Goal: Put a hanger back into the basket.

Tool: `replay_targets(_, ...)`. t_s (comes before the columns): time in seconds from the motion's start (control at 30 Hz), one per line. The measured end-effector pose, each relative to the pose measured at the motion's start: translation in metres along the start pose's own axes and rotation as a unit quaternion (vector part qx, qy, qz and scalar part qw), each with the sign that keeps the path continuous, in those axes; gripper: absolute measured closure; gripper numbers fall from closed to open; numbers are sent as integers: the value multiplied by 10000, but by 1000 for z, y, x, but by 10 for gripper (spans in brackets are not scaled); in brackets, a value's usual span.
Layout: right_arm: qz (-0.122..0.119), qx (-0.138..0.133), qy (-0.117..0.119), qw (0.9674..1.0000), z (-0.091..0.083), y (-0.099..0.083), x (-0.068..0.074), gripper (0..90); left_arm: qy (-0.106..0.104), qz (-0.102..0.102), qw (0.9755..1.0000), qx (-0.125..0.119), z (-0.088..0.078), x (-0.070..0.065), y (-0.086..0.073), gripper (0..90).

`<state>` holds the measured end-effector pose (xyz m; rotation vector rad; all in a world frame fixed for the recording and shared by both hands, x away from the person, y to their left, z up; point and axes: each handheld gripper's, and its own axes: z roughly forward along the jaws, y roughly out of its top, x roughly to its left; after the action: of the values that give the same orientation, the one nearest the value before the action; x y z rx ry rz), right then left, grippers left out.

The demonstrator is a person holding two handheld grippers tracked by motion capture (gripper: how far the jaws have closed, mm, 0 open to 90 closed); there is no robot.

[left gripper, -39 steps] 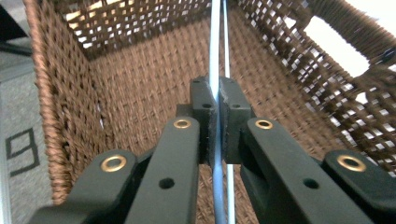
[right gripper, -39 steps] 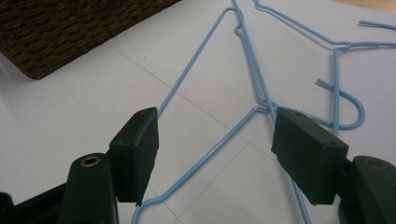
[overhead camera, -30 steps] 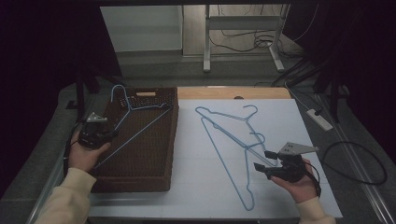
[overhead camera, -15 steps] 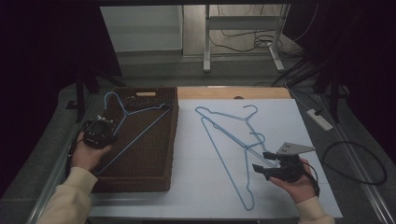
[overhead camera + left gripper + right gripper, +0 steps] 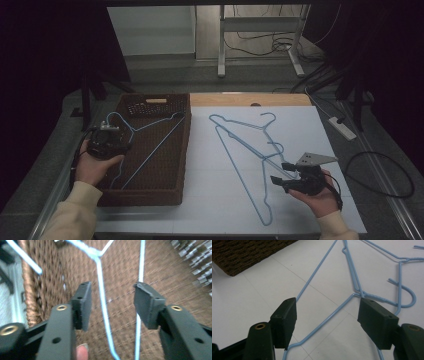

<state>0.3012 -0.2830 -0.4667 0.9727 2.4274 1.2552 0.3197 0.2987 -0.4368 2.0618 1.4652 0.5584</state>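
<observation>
A blue wire hanger (image 5: 152,152) lies in the brown woven basket (image 5: 150,197) at the left. My left gripper (image 5: 108,131) hovers over the basket's left rim near the hanger's hook. Its jaws have just been opening, and in the left gripper view (image 5: 112,290) the hanger wire (image 5: 103,300) runs between the pads without touching them. Two more blue hangers (image 5: 265,157) lie overlapped on the white table. My right gripper (image 5: 279,172) stands open just right of them, and in its own view (image 5: 327,307) the jaws straddle a hanger wire (image 5: 322,270) lying on the table.
A wooden strip (image 5: 250,99) borders the table's far edge. A power strip (image 5: 342,127) and a looped cable (image 5: 380,175) lie off the table to the right. Metal table legs (image 5: 221,45) stand behind.
The left gripper's jaws have opened and let go of the hanger, which now rests in the basket. The right gripper has kept still.
</observation>
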Motion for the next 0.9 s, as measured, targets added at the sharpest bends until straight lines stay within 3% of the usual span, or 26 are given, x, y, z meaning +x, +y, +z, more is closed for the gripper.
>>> replay_targets(0.03, 5, 2, 1, 10000, -1, 0, -1, 322, -189, 55, 9995, -259, -11, -5, 0, 445)
replay_targets(0.07, 5, 2, 1, 10000, -1, 0, -1, 322, -189, 55, 9995, -259, -11, -5, 0, 432)
replay_targets(0.2, 40, 5, -44, 10000, -1, -1, -3, 319, -536, 136, 9956, -751, -33, -17, -2, 402)
replay_targets(0.33, 78, 7, -65, 9999, -2, -2, -4, 317, -712, 144, 9929, -947, -42, -24, -5, 392)
replay_targets(0.47, 101, 59, -159, 9998, -4, -4, -7, 317, -952, 259, 9876, -1220, -48, -35, -11, 385)
replay_targets(0.5, 109, 82, -213, 9997, -4, -5, -8, 317, -1103, 273, 9847, -1321, -49, -41, -14, 381)
replay_targets(0.53, 126, 97, -230, 9996, -5, -6, -9, 317, -1103, 273, 9847, -1321, -49, -41, -14, 379)
replay_targets(0.57, 128, 115, -263, 9995, -5, -7, -10, 317, -1234, 311, 9822, -1382, -48, -47, -17, 377)
replay_targets(0.6, 142, 114, -297, 9994, -5, -8, -10, 317, -1284, 335, 9814, -1390, -47, -51, -18, 375)
replay_targets(0.73, 199, 117, -379, 9990, -6, -8, -12, 317, -1412, 440, 9792, -1387, -43, -61, -20, 367)
replay_targets(0.9, 115, 219, -511, 9984, -4, -9, -12, 316, -1642, 633, 9737, -1450, -41, -77, -24, 360)
